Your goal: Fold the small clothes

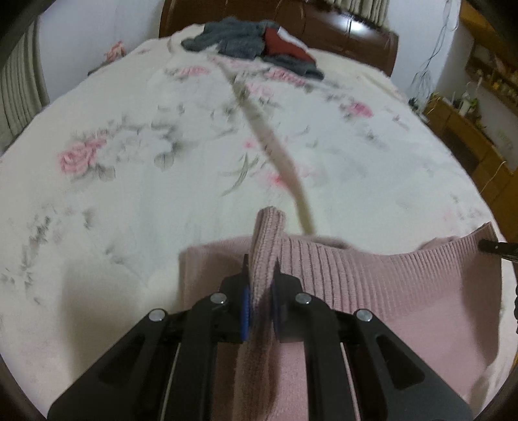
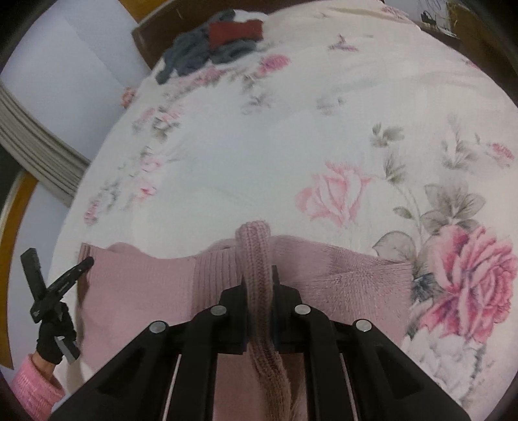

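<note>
No writing is readable. Your left gripper (image 1: 261,275) and right gripper (image 2: 258,281) each have jaws pinching a ribbed fold of the pink sweater (image 1: 372,285) over the bed (image 1: 129,194).

Floral bedspread (image 1: 136,181) with pink roses, dark wooden headboard (image 1: 349,29), pale cord (image 1: 275,152), blurred, perhaps a strap, wooden shelving (image 1: 479,139) at right

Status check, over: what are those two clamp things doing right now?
Left hand-held gripper shut on pink sweater ribbed edge. Right hand-held gripper shut on same edge. Grey-red clothes pile far off, nothing blocking.
</note>
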`<state>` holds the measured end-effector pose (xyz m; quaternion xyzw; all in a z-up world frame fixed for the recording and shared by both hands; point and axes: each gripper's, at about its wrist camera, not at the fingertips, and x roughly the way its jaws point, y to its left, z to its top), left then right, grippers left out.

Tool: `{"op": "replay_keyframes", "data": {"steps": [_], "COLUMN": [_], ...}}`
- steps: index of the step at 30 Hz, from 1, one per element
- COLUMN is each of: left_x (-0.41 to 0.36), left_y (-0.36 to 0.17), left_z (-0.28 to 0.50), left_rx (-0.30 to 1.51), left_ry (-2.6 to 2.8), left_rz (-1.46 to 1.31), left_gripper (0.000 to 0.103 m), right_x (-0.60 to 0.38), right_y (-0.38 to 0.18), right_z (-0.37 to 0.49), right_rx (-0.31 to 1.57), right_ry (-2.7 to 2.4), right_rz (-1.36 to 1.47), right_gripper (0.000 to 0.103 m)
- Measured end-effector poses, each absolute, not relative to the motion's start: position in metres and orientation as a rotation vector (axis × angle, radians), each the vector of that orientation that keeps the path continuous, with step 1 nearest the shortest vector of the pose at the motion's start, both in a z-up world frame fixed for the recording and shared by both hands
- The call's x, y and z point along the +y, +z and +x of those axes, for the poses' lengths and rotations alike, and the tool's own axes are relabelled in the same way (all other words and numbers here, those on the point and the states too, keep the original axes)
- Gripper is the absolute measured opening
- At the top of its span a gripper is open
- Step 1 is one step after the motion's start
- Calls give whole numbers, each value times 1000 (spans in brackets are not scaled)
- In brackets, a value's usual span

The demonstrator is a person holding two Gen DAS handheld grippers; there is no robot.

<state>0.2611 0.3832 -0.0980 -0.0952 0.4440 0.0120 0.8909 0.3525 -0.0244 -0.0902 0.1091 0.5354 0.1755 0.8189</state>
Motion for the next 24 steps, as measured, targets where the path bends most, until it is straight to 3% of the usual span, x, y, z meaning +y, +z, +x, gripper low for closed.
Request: {"op": "replay_keyframes", "data": {"steps": [8, 11, 13, 16, 24], "left_x": [389, 394, 398, 397, 340], "left_y": [-131, -125, -113, -95, -77], "left_z": [268, 265, 256, 242, 179], "left_rx": [986, 980, 952, 914, 939], "left_ry": [48, 58, 82, 89, -122], "left_rz": [-212, -255, -276, -284, -251], "left_gripper": [13, 17, 27, 34, 46], "right_x": [-28, -32, -37, -46, -65], "right_y": [-118, -109, -97, -80, -87], "right_z": [361, 354, 344, 319, 234], "right_rx": [1188, 1179, 1156, 1136, 1235], "right_ry": [337, 335, 345, 379, 411], "right_rz": [240, 237, 250, 275, 256], "right_gripper": [14, 28, 37, 47, 51]}}
